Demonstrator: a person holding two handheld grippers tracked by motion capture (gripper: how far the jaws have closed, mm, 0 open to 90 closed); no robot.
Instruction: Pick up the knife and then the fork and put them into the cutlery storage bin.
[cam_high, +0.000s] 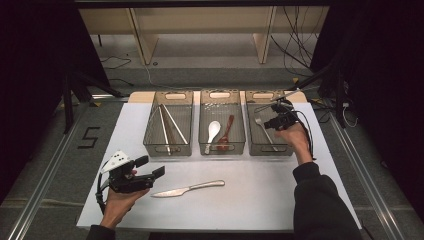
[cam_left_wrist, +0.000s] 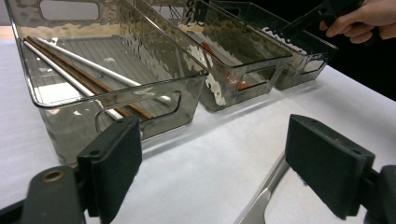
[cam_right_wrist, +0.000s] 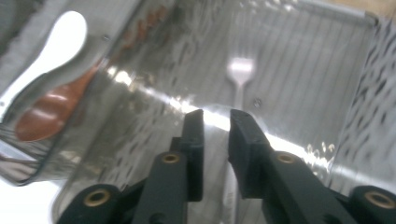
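Left gripper (cam_high: 150, 167): low over the table's near edge, jaws spread wide and holding nothing, lined up, by my read, for the next pickup.
Knife (cam_high: 188, 188): one, flat on the white table (cam_high: 250, 195) just to the right of that gripper's jaws, blade tip toward them; in the left gripper view its blade (cam_left_wrist: 261, 200) lies by the right-hand jaw, untouched. Probably next to be sorted.
Bins: three clear bins in a row beyond the knife, apparently one per kind of utensil.
Chopsticks bin (cam_high: 169, 129): ahead of the left gripper, white and brown sticks inside; exact count hard to tell.
Spoons bin (cam_high: 222, 127): two spoons, one white (cam_high: 212, 131), one reddish-brown (cam_high: 226, 131).
Right gripper (cam_high: 270, 114): over the far-right bin (cam_high: 267, 129), jaws parted only a little, nothing pinched, the fork's handle just under them.
Fork (cam_right_wrist: 240, 74): one, lying on that bin's floor just past the jaw tips, looks freshly dropped off.
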